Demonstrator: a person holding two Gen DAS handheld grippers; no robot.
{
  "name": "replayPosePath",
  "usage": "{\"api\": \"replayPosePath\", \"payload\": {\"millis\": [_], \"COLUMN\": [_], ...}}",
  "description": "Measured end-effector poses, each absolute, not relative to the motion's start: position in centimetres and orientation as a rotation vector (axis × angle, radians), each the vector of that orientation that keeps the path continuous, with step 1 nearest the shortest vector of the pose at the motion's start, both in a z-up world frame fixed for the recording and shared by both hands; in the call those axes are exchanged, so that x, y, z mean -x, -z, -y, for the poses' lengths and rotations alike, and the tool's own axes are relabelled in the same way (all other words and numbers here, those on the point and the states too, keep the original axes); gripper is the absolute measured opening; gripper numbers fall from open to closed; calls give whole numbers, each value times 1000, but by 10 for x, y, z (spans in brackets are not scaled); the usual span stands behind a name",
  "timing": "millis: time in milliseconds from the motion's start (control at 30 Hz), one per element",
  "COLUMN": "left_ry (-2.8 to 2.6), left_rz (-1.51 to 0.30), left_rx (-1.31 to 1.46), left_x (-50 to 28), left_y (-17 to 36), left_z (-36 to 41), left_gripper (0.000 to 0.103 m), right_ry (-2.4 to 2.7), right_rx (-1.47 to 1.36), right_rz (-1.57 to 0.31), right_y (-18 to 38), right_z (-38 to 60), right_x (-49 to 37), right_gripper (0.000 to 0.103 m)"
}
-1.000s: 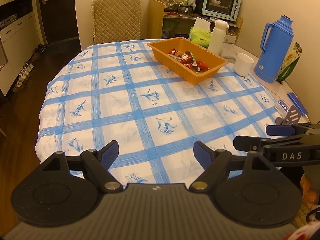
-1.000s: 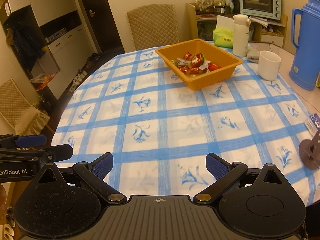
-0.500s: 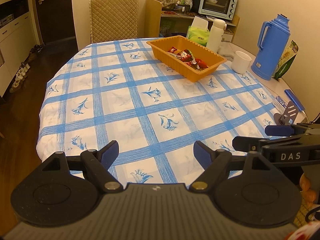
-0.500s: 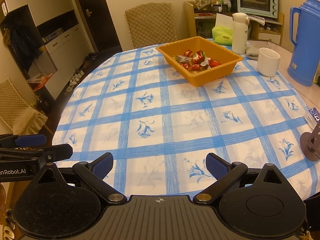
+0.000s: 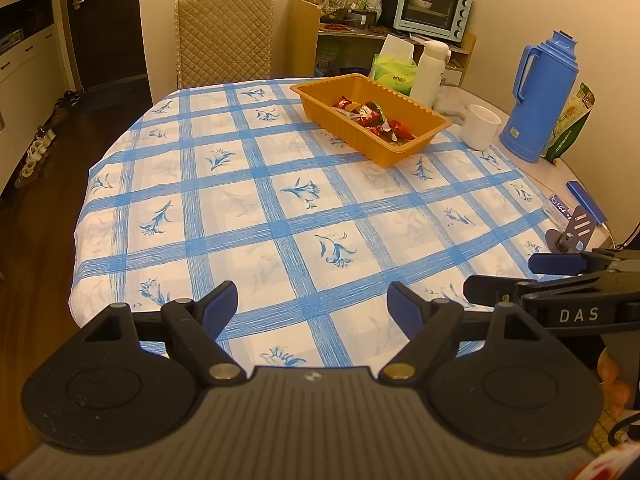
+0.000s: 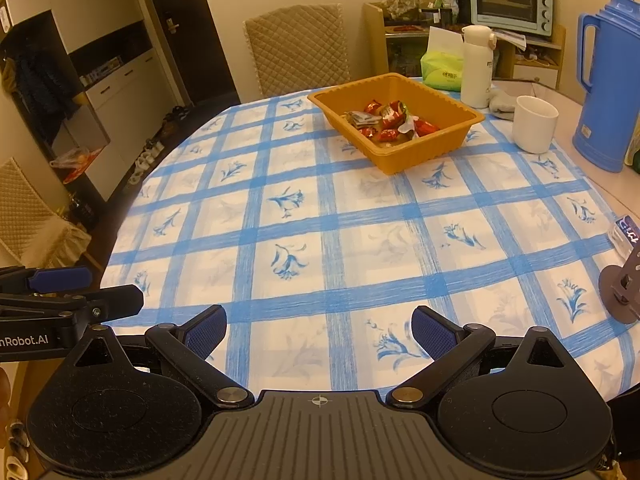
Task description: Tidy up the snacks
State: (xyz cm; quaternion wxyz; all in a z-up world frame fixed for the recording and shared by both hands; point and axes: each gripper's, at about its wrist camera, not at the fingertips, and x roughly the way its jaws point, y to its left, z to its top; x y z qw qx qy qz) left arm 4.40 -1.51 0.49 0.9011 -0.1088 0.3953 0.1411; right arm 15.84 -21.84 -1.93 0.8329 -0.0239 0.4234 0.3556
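Note:
An orange tray (image 5: 424,136) stands at the far side of the table and holds several red and silver snack packets (image 5: 372,114). It also shows in the right wrist view (image 6: 424,156) with the snack packets (image 6: 386,118) in it. My left gripper (image 5: 313,306) is open and empty over the table's near edge. My right gripper (image 6: 319,326) is open and empty over the near edge too. Each gripper shows at the other's side, the right one (image 5: 552,272) and the left one (image 6: 76,288).
The table has a blue-checked cloth (image 5: 280,200). A white cup (image 5: 480,126), a blue thermos jug (image 5: 540,96), a white bottle (image 5: 430,68), a green tissue pack (image 5: 394,72) and a green bag (image 5: 572,124) stand at the far right. A small stand (image 6: 624,292) is near the right edge. A chair (image 5: 224,40) is behind.
Both grippers have drawn back from the table and risen a little, so the tray looks smaller and farther. Both stay open and empty.

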Motion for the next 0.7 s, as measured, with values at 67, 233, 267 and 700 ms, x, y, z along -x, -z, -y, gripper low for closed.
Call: {"api": "replayPosePath", "payload": {"millis": [67, 233, 267, 700], "left_ry": [-291, -291, -291, -290], "left_rz": [-818, -818, -818, -817], "left_rx": [225, 226, 226, 227], "left_x": [-44, -45, -45, -47], "left_y": [-5, -5, -5, -5], "left_z": [15, 15, 15, 14], "left_gripper": [81, 81, 81, 81], "right_ry": [-754, -754, -753, -752], "right_rx": [51, 51, 52, 51], "right_rz": [-897, -898, -899, -898], "right_y": [19, 19, 19, 19], "right_z": [218, 218, 219, 219], "right_x": [-159, -158, -160, -161], "right_gripper": [98, 98, 98, 98]}}
